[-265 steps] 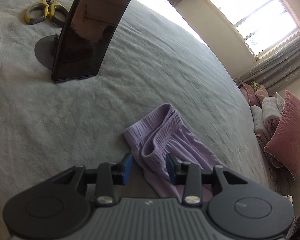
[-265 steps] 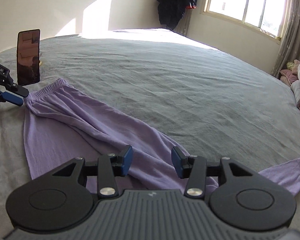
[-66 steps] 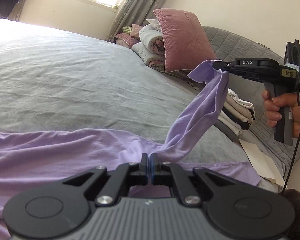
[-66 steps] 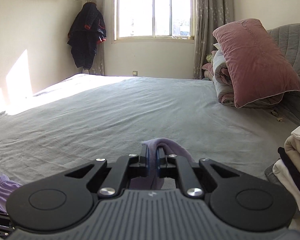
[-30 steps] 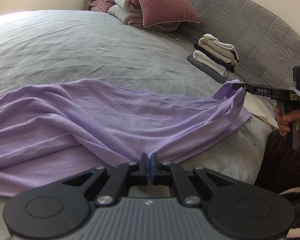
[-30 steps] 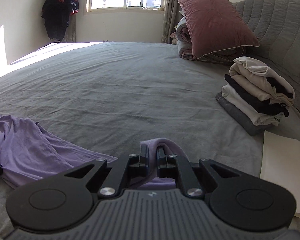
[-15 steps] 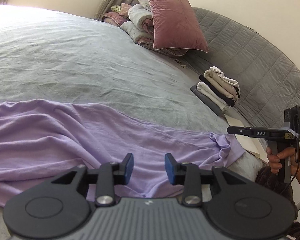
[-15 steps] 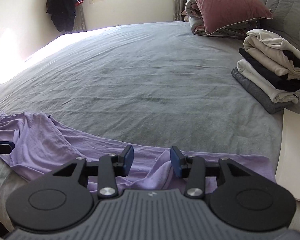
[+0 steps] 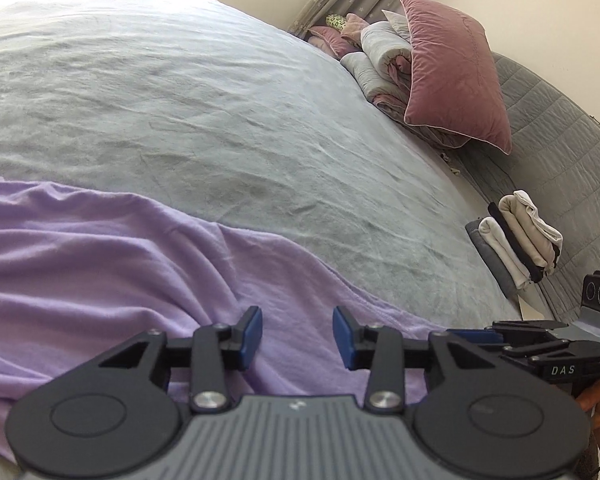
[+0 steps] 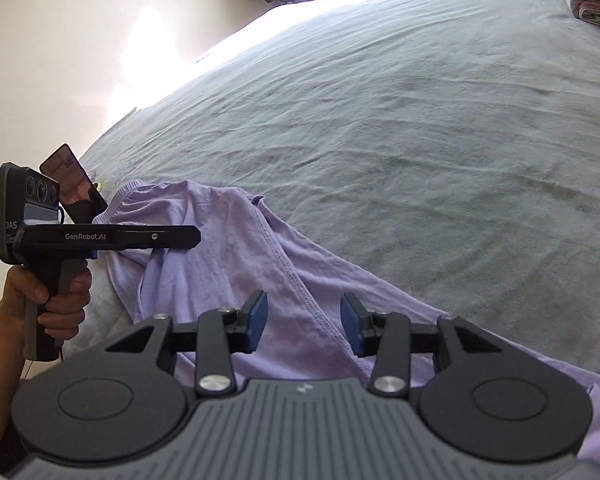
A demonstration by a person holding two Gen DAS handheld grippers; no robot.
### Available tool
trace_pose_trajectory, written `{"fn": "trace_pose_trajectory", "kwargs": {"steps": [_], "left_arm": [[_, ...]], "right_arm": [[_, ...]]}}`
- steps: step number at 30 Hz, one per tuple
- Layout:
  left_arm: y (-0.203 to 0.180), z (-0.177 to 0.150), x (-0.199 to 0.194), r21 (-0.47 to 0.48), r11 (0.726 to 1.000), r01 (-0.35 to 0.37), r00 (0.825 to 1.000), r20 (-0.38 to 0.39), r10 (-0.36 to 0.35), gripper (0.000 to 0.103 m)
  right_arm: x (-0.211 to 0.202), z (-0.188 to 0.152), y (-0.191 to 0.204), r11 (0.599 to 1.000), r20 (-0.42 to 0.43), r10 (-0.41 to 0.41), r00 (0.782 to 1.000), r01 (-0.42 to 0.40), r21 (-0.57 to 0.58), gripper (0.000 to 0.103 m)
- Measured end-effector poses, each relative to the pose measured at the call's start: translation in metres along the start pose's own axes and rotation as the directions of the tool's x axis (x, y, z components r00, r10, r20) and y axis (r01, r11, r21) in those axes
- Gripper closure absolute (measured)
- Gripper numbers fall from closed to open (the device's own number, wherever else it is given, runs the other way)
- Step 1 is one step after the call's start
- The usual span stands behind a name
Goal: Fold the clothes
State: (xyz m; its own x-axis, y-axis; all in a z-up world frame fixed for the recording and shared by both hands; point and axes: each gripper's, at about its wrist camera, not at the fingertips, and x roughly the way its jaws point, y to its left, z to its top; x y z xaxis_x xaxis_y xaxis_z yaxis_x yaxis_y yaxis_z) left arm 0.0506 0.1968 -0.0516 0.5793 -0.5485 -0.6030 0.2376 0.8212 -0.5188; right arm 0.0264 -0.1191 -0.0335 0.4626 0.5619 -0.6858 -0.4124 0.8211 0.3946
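Plainly, purple garment (image 10: pixel 228 264) lies stretched along near edge of grey bed (image 10: pixel 420 128), rumpled, one layer lapped over another.

Risk: pinching both layers or wrinkle gives crooked fold; fabric near edge may slide off.

Left gripper (image 9: pixel 297 332) agape, empty, just above cloth. Right gripper (image 10: pixel 303 319) likewise spread, empty, straddling stitched seam (image 10: pixel 296 276).
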Motion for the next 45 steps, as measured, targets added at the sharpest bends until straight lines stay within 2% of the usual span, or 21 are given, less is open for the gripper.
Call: {"fn": "trace_pose_trajectory", "kwargs": {"steps": [3,6,8,9,14,19,22,28,30,33,38,40,41,42,43,45], "left_arm": [[0.003,0.003,0.006,-0.020,0.999,-0.027,1.000,-0.003,0.027,0.067],[0.009,0.008,0.008,-0.041,0.998,-0.048,0.999,0.007,0.049,0.067],[0.012,0.011,0.009,-0.053,0.997,-0.060,0.998,0.009,0.061,0.072],[0.013,0.012,0.009,-0.055,0.996,-0.067,0.998,0.011,0.068,0.075],[0.016,0.016,0.007,-0.057,0.995,-0.081,0.996,0.018,0.082,0.075],[0.016,0.018,0.005,-0.012,0.996,-0.085,0.996,0.010,0.085,0.075],[0.015,0.017,0.005,0.036,0.996,-0.077,0.997,-0.011,0.077,0.075],[0.012,0.016,0.006,0.069,0.995,-0.074,0.997,-0.024,0.075,0.075],[0.013,0.016,0.006,0.064,0.995,-0.072,0.997,-0.024,0.073,0.075],[0.014,0.016,0.004,0.058,0.996,-0.070,0.997,-0.021,0.071,0.075],[0.014,0.018,0.000,0.055,0.996,-0.072,0.997,-0.011,0.072,0.075],[0.015,0.019,0.000,0.050,0.996,-0.073,0.997,-0.008,0.073,0.075],[0.015,0.019,0.000,0.046,0.996,-0.075,0.997,-0.005,0.075,0.075],[0.016,0.019,-0.001,0.043,0.996,-0.077,0.997,-0.002,0.077,0.075],[0.016,0.020,-0.001,0.041,0.996,-0.079,0.997,0.001,0.079,0.075],[0.016,0.020,-0.003,0.038,0.996,-0.079,0.997,0.009,0.079,0.075]], "right_arm": [[0.017,0.006,-0.010,0.993,-0.071,0.114,0.991,-0.113,0.017,0.058],[0.032,0.011,-0.016,0.968,-0.112,0.252,0.961,-0.247,0.054,0.058],[0.042,0.015,-0.016,0.948,-0.121,0.316,0.941,-0.308,0.080,0.058],[0.046,0.017,-0.016,0.941,-0.122,0.337,0.934,-0.327,0.091,0.058],[0.080,0.034,-0.018,0.886,-0.095,0.445,0.890,-0.423,0.189,0.058],[0.115,0.053,-0.016,0.818,-0.037,0.521,0.853,-0.486,0.308,0.058],[0.130,0.064,-0.013,0.784,-0.013,0.546,0.838,-0.506,0.360,0.058],[0.145,0.084,-0.013,0.754,0.073,0.524,0.848,-0.503,0.422,0.058],[0.145,0.087,-0.014,0.746,0.086,0.526,0.846,-0.508,0.431,0.058],[0.144,0.087,-0.013,0.772,0.062,0.499,0.864,-0.476,0.422,0.058],[0.136,0.084,-0.021,0.786,0.061,0.463,0.884,-0.442,0.432,0.059],[0.133,0.084,-0.020,0.804,0.051,0.440,0.897,-0.418,0.423,0.069],[0.131,0.085,-0.017,0.827,0.039,0.411,0.911,-0.391,0.405,0.073],[0.129,0.086,-0.012,0.855,0.025,0.380,0.925,-0.361,0.372,0.088],[0.127,0.087,-0.006,0.881,0.011,0.347,0.938,-0.330,0.338,0.096],[0.125,0.090,0.008,0.927,-0.005,0.282,0.959,-0.272,0.260,0.098]]}}
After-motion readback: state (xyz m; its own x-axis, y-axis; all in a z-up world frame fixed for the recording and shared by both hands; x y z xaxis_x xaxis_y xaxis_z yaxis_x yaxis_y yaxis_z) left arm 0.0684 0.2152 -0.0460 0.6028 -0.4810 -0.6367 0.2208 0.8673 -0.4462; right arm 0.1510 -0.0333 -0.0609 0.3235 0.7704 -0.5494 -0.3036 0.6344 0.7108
